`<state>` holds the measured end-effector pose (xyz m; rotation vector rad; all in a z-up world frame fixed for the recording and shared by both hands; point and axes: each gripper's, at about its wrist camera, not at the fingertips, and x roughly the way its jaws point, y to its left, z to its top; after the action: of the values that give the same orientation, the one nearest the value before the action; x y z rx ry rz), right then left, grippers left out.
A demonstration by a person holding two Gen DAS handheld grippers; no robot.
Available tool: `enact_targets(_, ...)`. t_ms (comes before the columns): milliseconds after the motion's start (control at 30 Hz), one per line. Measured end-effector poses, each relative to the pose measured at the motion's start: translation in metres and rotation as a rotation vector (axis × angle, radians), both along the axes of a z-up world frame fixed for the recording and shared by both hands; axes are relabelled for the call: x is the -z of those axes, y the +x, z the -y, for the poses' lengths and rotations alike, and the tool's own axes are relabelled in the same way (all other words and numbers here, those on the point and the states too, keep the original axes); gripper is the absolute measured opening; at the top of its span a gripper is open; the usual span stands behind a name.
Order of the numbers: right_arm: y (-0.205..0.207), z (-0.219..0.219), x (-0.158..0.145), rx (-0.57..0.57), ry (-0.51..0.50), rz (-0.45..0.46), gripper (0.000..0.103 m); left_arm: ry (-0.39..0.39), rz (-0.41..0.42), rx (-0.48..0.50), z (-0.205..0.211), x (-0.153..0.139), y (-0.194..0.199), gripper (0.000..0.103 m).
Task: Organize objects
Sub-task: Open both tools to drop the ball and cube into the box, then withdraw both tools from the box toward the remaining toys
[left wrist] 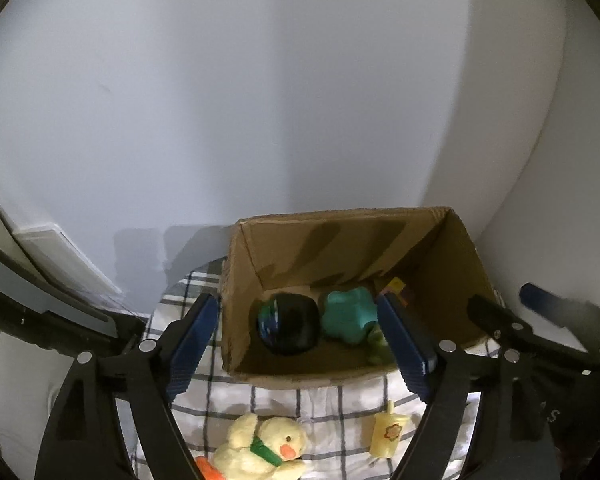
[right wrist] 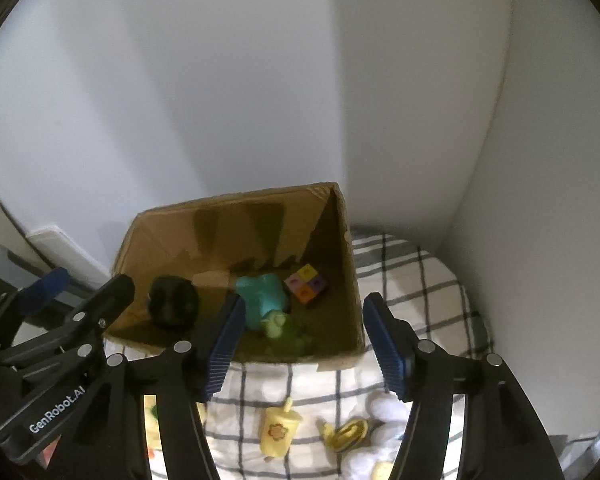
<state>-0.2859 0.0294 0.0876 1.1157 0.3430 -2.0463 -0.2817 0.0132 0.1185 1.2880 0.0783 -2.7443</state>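
I hold both grippers above the checked bedcover (right wrist: 420, 280), in front of the cardboard box (left wrist: 236, 312). The left gripper (left wrist: 300, 340) has its fingers wide apart and holds nothing; the right gripper (right wrist: 304, 344) is the same. Inside the box lie a dark ball (left wrist: 288, 324), a teal toy (left wrist: 348, 312) and a coloured block (right wrist: 306, 282). A plush duck (left wrist: 264, 448) and a yellow cup (right wrist: 278, 428) lie on the cover near the box.
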Motion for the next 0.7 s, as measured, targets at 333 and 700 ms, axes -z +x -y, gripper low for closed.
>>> enact_targets(333,0.026,-0.016,-0.011,0.028,-0.036,-0.073,0.068,-0.005,-0.018,-0.007,0.003,0.008,0.031,0.09)
enact_targets(700,0.062,-0.037,-0.007,0.014,-0.082,-0.026,0.068,0.025,-0.039,-0.017,0.016,0.01,0.076,0.093)
